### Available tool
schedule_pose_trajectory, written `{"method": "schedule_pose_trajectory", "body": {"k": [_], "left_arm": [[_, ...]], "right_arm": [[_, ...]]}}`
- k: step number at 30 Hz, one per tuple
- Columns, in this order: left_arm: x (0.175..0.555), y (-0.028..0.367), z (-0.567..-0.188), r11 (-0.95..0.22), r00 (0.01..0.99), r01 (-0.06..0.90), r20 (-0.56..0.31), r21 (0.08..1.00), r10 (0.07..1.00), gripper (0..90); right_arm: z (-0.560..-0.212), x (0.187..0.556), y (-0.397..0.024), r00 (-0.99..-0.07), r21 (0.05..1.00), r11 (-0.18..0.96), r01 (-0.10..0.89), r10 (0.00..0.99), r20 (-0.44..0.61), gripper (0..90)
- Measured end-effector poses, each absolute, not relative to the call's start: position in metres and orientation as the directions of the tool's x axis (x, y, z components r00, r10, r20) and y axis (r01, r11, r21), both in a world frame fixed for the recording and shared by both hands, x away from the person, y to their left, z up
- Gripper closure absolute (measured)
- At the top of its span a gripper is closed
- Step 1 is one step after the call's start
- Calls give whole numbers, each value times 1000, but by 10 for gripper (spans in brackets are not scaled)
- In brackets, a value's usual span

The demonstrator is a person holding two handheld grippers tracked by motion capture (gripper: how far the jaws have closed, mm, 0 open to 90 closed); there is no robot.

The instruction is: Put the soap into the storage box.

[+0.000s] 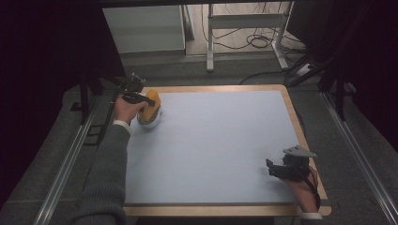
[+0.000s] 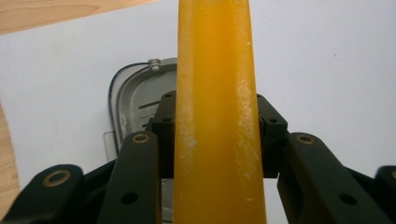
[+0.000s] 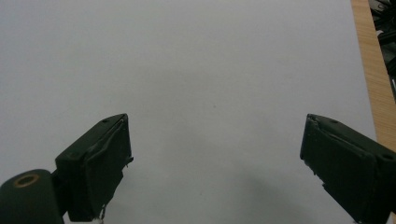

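Note:
An orange-yellow block [image 1: 152, 107] stands at the table's far left corner, above a white and grey oval thing [image 1: 149, 123]. My left gripper [image 1: 144, 100] is shut on the block from the left. In the left gripper view the block [image 2: 215, 93] rises between the two black jaws, which press on its sides, and the grey oval thing [image 2: 135, 98] with a slotted metal face lies on the mat behind it. My right gripper [image 1: 271, 168] rests near the table's front right corner. It is open, with nothing between its fingers [image 3: 100, 163].
A pale blue-grey mat [image 1: 211, 145] covers the wooden table [image 1: 300, 131]. Metal rails run along both sides of the table. A white desk frame [image 1: 244, 28] and cables stand on the floor beyond the far edge.

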State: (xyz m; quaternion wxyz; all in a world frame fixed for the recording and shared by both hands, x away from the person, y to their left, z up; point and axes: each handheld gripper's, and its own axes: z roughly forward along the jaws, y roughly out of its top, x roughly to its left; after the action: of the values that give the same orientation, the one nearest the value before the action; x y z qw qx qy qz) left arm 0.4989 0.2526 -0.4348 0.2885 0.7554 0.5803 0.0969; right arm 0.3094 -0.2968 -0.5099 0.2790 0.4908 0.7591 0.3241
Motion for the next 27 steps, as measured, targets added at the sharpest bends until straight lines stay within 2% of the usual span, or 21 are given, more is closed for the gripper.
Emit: {"method": "schedule_pose_trajectory", "body": {"k": [11, 27], "left_arm": [[500, 263, -444, -87, 243, 830, -217, 551, 945, 607], [499, 264, -461, -53, 216, 836, -238, 547, 947, 607]], "right_arm": [[-510, 309, -297, -360, 765, 306, 567, 927, -105, 89], [-511, 309, -297, -361, 762, 313, 567, 926, -111, 88]]}}
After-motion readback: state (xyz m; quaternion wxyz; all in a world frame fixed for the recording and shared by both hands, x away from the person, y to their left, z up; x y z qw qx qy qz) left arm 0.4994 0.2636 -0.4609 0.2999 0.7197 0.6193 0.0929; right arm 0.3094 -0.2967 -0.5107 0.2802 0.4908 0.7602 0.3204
